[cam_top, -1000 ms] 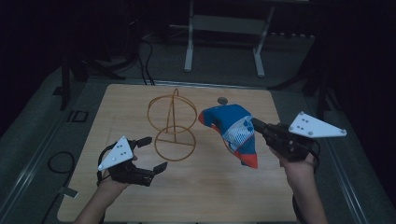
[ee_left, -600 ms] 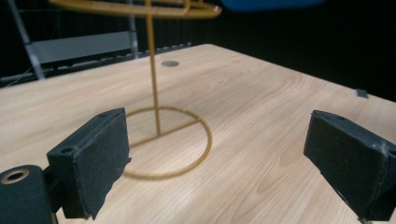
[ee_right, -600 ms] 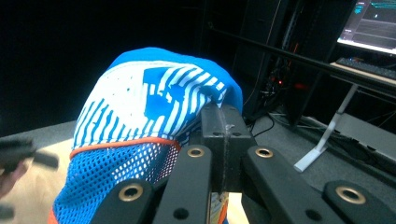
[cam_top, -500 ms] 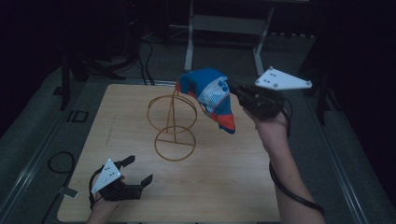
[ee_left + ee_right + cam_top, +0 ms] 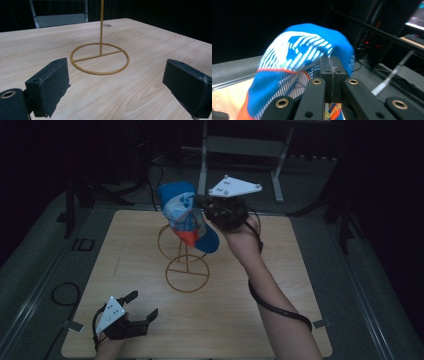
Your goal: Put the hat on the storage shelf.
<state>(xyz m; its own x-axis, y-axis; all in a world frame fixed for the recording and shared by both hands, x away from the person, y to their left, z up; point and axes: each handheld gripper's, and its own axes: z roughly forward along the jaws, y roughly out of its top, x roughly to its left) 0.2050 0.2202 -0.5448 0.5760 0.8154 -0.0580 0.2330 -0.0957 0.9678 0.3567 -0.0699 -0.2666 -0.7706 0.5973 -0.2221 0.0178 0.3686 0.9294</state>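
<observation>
Over the last second the right hand-held gripper [image 5: 206, 206] has carried the blue, white and orange cap [image 5: 186, 216] up from the tabletop [image 5: 280, 270], where it lay at about three o'clock of the wire hat stand [image 5: 186, 262], to a spot directly above the stand's upper hoop; its jaws are pressed together on the cap's fabric, as the right gripper view shows with cloth [image 5: 297, 62] bunched just ahead of them. Meanwhile the left hand-held gripper [image 5: 141, 306] has pulled back toward the tabletop's seven o'clock corner and sits there with its jaws wide apart, holding nothing, its pads framing the stand's base ring [image 5: 100, 58]. That suggests the cap is about to be settled onto the stand, with little left but lowering and release. The stand's top is covered by the cap in the high view, so whether fabric already touches the wire cannot be told. The dim light blurs the cap's pattern, and its brim hangs toward five o'clock.
</observation>
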